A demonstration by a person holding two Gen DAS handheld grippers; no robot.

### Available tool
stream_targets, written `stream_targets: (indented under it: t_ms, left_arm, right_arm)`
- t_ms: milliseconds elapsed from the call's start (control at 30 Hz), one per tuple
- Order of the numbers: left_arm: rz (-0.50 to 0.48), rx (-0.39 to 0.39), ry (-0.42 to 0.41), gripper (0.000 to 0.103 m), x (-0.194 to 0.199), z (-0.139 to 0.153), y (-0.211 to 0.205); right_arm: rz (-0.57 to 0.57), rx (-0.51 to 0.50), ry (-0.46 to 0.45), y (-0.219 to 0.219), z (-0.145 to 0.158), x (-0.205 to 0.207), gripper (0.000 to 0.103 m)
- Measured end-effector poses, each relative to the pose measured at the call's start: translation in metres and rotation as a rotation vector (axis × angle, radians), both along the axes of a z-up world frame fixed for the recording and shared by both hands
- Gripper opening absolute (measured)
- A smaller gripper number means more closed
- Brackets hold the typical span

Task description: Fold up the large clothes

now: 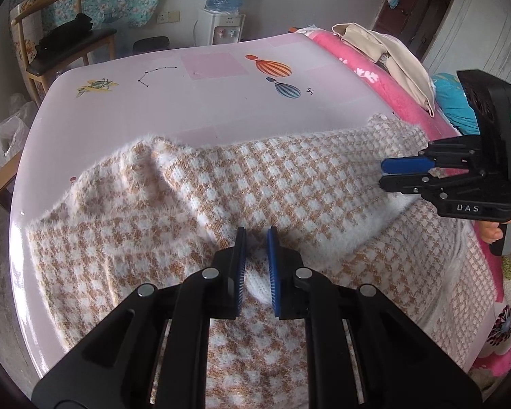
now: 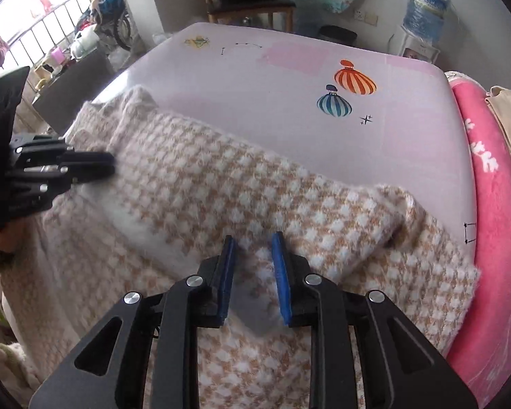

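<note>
Closest to me, my left gripper [image 1: 256,235] hung over the near part of the sweater [image 1: 194,197], its blue pads a narrow gap apart with fuzzy white knit showing between them; I could not tell whether they pinched it. My right gripper [image 2: 253,238] pointed down at the same checked sweater [image 2: 221,184], its jaws a little wider, and again I could not tell if cloth was caught. The sweater lay spread across the near half of the pink table [image 1: 204,64], a folded band running across its middle. Beyond, the balloon pictures [image 2: 354,81] stayed bare. A pink towel [image 2: 487,184] edged the right side.
</note>
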State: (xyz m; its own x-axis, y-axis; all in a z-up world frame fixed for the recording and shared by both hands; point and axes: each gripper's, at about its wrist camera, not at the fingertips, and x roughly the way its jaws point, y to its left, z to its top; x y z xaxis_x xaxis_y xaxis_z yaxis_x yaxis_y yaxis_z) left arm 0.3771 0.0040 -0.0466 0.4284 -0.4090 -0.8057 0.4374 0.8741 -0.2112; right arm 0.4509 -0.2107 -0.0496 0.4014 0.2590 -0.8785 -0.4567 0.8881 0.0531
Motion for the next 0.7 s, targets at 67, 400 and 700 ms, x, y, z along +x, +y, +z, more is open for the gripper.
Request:
stream_targets:
  t_ms: [67, 400, 700]
  left_arm:
    - [-0.005, 0.002, 0.003, 0.012, 0.0, 0.001, 0.001]
    - [0.02, -0.007, 0.028, 0.012, 0.005, 0.003, 0.001]
    - [0.168, -0.036, 0.021, 0.016, -0.029, 0.038, 0.049]
  right_arm:
    - [-0.017, -0.008, -0.003, -0.011, 0.003, -0.013, 0.022]
    - [-0.083, 0.038, -0.08, -0.011, 0.057, -0.027, 0.025]
    - [-0.071, 0.049, 0.0, 0.051, -0.005, -0.008, 0.034]
